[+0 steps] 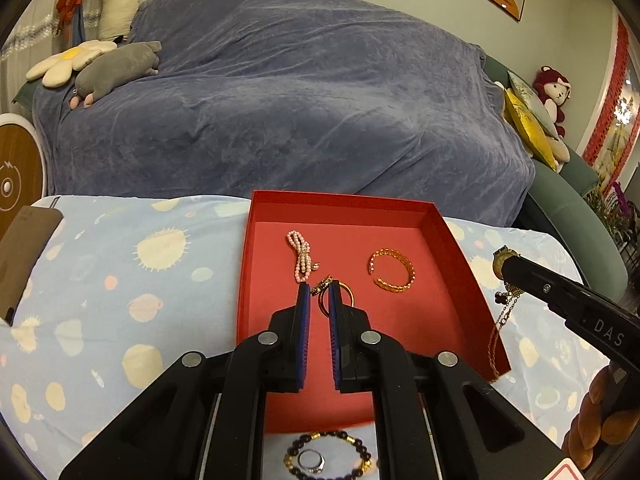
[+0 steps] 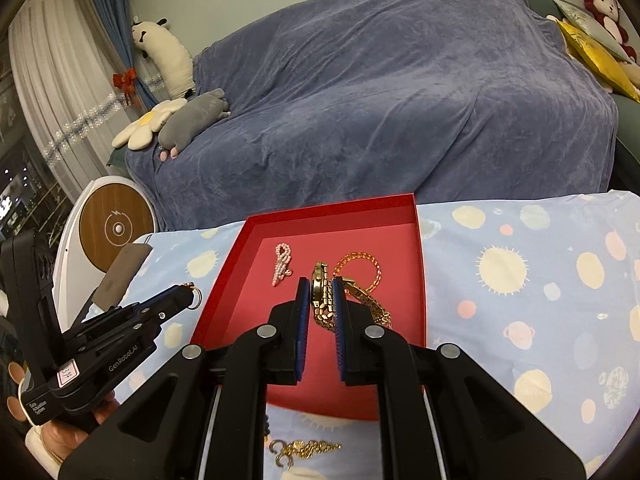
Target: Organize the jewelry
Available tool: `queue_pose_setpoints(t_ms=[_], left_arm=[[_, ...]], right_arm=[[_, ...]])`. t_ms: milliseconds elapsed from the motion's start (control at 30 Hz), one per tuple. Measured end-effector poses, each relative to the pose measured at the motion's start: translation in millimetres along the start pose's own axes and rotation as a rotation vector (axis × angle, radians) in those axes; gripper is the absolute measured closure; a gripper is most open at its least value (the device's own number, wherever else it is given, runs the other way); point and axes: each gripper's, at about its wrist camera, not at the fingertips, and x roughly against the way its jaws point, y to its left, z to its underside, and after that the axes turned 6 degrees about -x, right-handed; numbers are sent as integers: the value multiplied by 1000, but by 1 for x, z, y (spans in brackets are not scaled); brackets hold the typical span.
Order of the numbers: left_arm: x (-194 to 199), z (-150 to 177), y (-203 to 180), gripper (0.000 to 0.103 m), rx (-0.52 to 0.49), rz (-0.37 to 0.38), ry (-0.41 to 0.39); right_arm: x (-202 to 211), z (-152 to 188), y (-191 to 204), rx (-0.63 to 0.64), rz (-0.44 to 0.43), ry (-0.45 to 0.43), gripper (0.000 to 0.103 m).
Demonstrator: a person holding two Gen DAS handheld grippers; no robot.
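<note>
A red tray [image 1: 460, 252] lies on the star-print cloth and holds a pink pearl piece [image 1: 301, 255] and an open gold bangle [image 1: 392, 269]. My left gripper [image 1: 319, 288] is shut on a gold ring earring [image 1: 344, 300] with a small charm, held over the tray; it also shows in the right wrist view [image 2: 195, 294]. My right gripper [image 2: 322, 284] is shut on a gold watch [image 2: 320, 296] whose band hangs down over the tray [image 2: 418, 264]. In the left wrist view the watch [image 1: 502, 262] hangs at the tray's right wall.
A dark bead bracelet with gold beads [image 1: 352, 440] and a silver ring [image 1: 312, 460] lie on the cloth in front of the tray. Gold earrings [image 2: 304, 450] lie there too. A brown phone-like slab [image 1: 24, 256] lies at the left. A blue-covered sofa [image 1: 280, 100] stands behind.
</note>
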Motion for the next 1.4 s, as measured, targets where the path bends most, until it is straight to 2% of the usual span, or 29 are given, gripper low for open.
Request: queue_pose_setpoints(t_ms=[200, 367, 733, 967, 1200, 1400], left_arm=[[-37, -1, 9, 96, 0, -10, 50], [-45, 1, 14, 96, -11, -21, 66], [-31, -3, 16, 96, 6, -12, 36], [-11, -4, 2, 96, -13, -7, 5], [12, -7, -6, 96, -3, 15, -30], [18, -3, -8, 96, -6, 7, -39]], right_arm=[[-42, 7, -6, 13, 29, 74, 92], [-55, 6, -13, -21, 24, 90, 92], [-11, 2, -8, -26, -15, 36, 92], [48, 10, -5, -45, -74, -14, 92], [88, 38, 10, -47, -171, -29, 92], [86, 67, 21, -17, -169, 26, 92]])
